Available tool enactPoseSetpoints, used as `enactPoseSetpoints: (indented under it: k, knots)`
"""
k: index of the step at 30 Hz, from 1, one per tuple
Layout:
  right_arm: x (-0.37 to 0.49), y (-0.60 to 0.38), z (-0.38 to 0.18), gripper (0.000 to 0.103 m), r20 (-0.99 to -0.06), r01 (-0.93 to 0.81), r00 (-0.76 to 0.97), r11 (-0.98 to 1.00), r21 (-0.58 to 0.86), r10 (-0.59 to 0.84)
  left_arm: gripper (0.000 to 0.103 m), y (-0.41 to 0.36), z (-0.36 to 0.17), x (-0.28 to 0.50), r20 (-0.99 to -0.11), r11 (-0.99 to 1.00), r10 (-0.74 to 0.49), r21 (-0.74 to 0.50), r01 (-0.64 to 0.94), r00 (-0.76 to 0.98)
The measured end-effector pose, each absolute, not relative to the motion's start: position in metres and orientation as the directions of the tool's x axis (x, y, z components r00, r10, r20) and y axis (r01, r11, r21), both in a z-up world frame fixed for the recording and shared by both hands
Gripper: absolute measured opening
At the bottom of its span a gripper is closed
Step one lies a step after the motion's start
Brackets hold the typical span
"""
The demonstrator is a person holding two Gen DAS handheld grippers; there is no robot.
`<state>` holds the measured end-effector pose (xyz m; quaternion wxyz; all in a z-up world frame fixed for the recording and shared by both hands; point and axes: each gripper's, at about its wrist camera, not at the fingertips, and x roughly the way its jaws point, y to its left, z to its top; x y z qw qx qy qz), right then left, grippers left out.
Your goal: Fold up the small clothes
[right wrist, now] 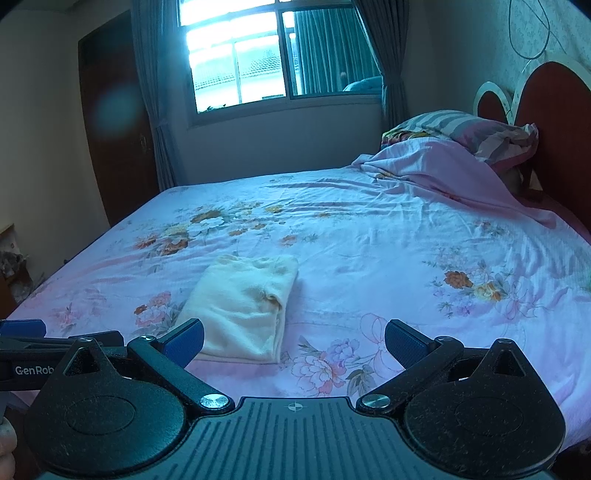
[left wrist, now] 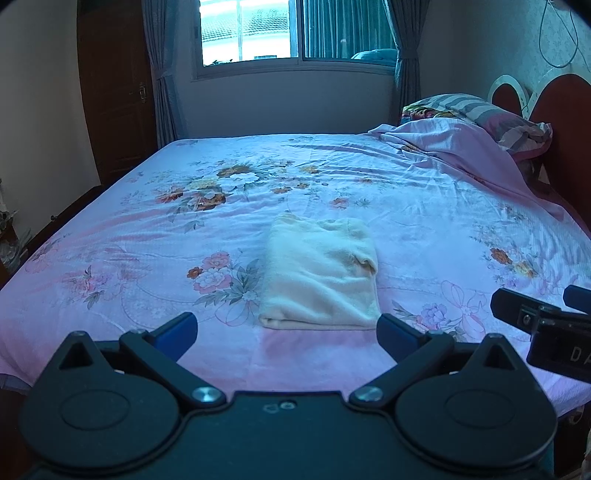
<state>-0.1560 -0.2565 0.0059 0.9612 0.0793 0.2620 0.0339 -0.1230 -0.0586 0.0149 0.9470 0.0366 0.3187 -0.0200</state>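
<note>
A small cream garment (left wrist: pixel 320 275) lies folded into a neat rectangle on the floral pink bed sheet (left wrist: pixel 147 206). It also shows in the right wrist view (right wrist: pixel 245 308). My left gripper (left wrist: pixel 287 332) is open and empty, held just short of the garment's near edge. My right gripper (right wrist: pixel 294 341) is open and empty, to the right of the garment and near the bed's front edge. The right gripper's fingers (left wrist: pixel 517 306) show at the right of the left wrist view.
Pillows (left wrist: pixel 480 114) and a bunched pink cover (left wrist: pixel 443 140) lie at the bed's far right by the red headboard (left wrist: pixel 565 122). A window (left wrist: pixel 295 29) with curtains is on the far wall. A dark wooden door (left wrist: pixel 114 92) stands at the left.
</note>
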Motion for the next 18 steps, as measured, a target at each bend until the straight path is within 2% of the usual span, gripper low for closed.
enactPoseSetpoints:
  k: [18]
  knots:
    - [-0.1512, -0.2544, -0.0029, 0.103, -0.517, -0.008, 0.85, 0.985, 0.171, 0.097, 0.102, -0.0566, 0.0073, -0.1139, -0.622, 0.996, -0.022, 0.052, 0.069, 0.783]
